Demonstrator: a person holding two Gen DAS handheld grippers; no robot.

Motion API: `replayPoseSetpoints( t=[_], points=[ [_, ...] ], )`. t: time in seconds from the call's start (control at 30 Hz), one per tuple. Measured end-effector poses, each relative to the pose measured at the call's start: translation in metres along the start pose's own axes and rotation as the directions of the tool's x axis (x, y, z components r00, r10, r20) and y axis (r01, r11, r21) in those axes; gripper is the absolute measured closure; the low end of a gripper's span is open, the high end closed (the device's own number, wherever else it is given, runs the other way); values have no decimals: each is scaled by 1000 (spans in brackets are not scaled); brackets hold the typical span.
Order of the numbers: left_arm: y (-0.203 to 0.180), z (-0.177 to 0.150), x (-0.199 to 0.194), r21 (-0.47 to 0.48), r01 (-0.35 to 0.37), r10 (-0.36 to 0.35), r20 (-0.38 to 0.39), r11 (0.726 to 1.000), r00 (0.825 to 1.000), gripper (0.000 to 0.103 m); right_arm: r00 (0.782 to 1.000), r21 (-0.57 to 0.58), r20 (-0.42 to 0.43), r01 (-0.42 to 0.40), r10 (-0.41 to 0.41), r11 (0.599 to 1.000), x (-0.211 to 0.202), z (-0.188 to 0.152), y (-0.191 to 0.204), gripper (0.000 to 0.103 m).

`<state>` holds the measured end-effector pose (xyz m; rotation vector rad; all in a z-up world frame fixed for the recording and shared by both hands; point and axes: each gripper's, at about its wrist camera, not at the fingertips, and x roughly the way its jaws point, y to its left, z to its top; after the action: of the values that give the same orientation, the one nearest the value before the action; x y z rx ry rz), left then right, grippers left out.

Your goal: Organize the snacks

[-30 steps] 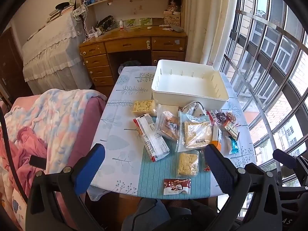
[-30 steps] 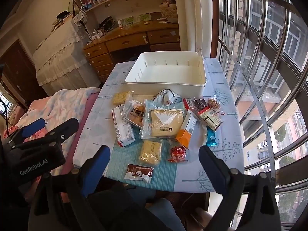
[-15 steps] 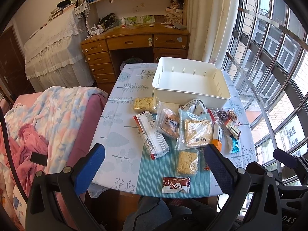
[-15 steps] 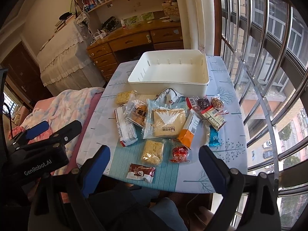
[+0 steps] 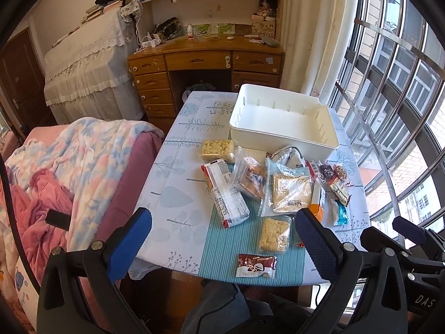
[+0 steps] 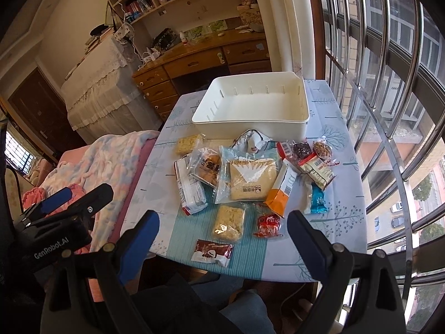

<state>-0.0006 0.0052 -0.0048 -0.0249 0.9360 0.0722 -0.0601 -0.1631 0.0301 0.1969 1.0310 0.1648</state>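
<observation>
Both grippers are hanging above the near edge of the table (image 5: 172, 194), and both are empty. The left gripper (image 5: 222, 239) is holding its blue-padded jaws wide apart, nothing between them. The right gripper (image 6: 222, 233) is doing the same, jaws spread wide over the table's near edge.

Just ahead of the left gripper, framed between its two fingers, a brown-and-white wrapped snack (image 5: 256, 265) is lying on the teal striped mat (image 5: 222, 250). A little further ahead and slightly to its right, a clear pack of pale puffed-rice cake (image 5: 274, 235) is sitting on the same mat. Ahead and left of that, a long white-and-red biscuit packet (image 5: 226, 193) is lying at an angle. Beyond those, a large clear bag with a square pastry (image 5: 290, 193) is overlapping a smaller clear bag of bread (image 5: 250, 178).

From the right wrist view, a crumpled red wrapper (image 6: 267, 225) is resting just ahead of the right gripper, between its fingers, with an orange-and-white box (image 6: 281, 192) leaning right behind it. Further to the right, a blue wrapped bar (image 6: 318, 199) is lying on the cloth, with a cluster of small wrapped sweets (image 6: 308, 156) ahead of it.

At the far end, well beyond every snack, the white plastic bin (image 6: 250, 128) is standing open, with nothing visible inside. Another puffed-rice pack (image 5: 217, 150) is lying just in front of its left corner.
</observation>
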Motion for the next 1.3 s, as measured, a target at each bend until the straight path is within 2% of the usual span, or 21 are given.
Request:
replayPoseSetpoints(
  t=[0.3, 0.5, 0.7, 0.87, 0.97, 1.1, 1.17, 1.3],
  points=[
    [30, -3, 27, -104, -14, 3, -106, 994, 994, 1, 995, 121, -73, -61, 70, 991, 20, -3, -18, 9],
    [53, -9, 58, -167, -21, -15, -210, 986, 977, 1, 981, 256, -158, -71, 114, 964, 47, -5, -34, 9],
    [68, -9, 91, -187, -11, -47, -305, 982, 951, 1, 952, 408, -258, -48, 166, 912, 82, -12, -48, 9],
    [77, -1, 120, -169, 5, -68, -371, 986, 926, 1, 910, 525, -356, 7, 212, 851, 112, -24, -52, 9],
    [80, 5, 140, -146, 21, -81, -419, 989, 905, 1, 882, 583, -407, 51, 237, 811, 127, -34, -51, 9],
    [77, 17, 166, -97, 58, -97, -463, 994, 881, 1, 860, 644, -440, 103, 257, 758, 142, -46, -49, 9],
    [74, 23, 177, -64, 78, -99, -474, 995, 875, 1, 851, 676, -457, 142, 259, 723, 150, -52, -49, 9],
    [63, 36, 200, -8, 122, -110, -485, 992, 868, 1, 829, 748, -480, 217, 286, 627, 167, -68, -51, 11]
  ],
)
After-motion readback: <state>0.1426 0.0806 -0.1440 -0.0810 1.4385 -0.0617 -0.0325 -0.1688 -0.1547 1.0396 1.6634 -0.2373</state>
